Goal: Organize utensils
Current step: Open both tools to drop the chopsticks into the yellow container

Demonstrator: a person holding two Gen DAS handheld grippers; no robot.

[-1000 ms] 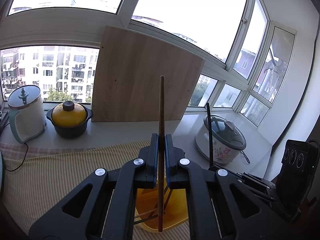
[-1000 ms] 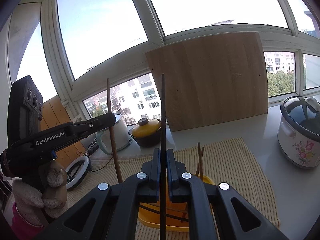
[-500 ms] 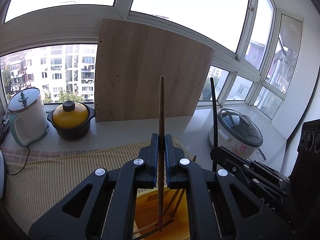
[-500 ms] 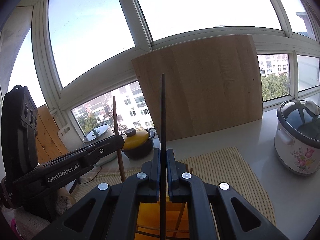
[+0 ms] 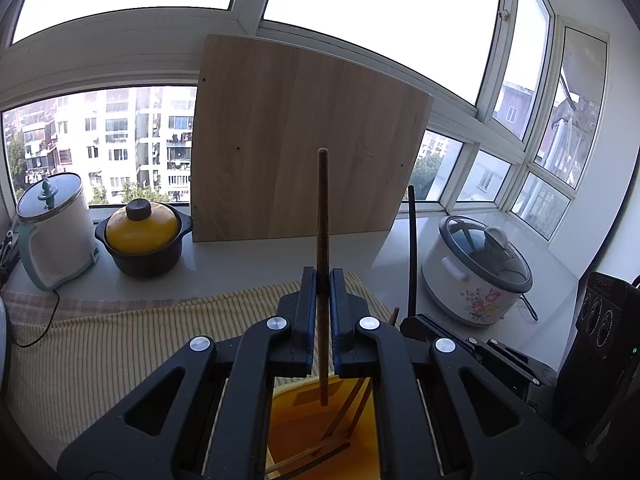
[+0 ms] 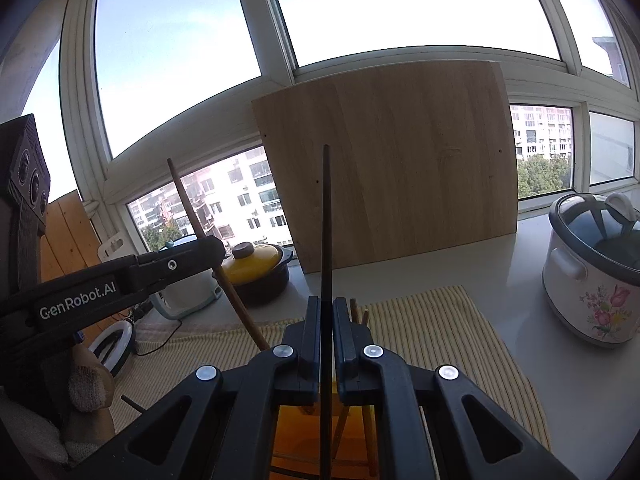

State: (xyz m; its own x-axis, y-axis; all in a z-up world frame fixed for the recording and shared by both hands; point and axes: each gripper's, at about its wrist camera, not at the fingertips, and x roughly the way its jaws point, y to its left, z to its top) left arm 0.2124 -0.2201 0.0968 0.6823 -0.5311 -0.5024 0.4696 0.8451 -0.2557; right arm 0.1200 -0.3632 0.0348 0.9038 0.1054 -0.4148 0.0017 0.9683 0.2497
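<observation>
My left gripper [image 5: 322, 280] is shut on a brown wooden chopstick [image 5: 322, 216], held upright with its lower tip inside a yellow holder [image 5: 304, 416] right below the fingers. My right gripper [image 6: 326, 308] is shut on a dark chopstick [image 6: 326, 216], also upright over the same yellow holder [image 6: 296, 432]. Several chopsticks lean inside the holder. The right gripper with its dark chopstick [image 5: 412, 248] shows to the right in the left wrist view. The left gripper [image 6: 212, 250] with its brown chopstick [image 6: 188, 204] shows to the left in the right wrist view.
The holder stands on a striped yellow mat [image 5: 120, 344] on a white counter. A wooden board [image 5: 304, 140] leans on the window. A yellow-lidded pot [image 5: 142, 232] and a kettle [image 5: 52, 232] stand at back left, a rice cooker [image 5: 476, 268] at right.
Both grippers moved closer over the yellow holder. The brown chopstick's lower tip now sits higher in the holder's mouth, and it tilts in the right wrist view.
</observation>
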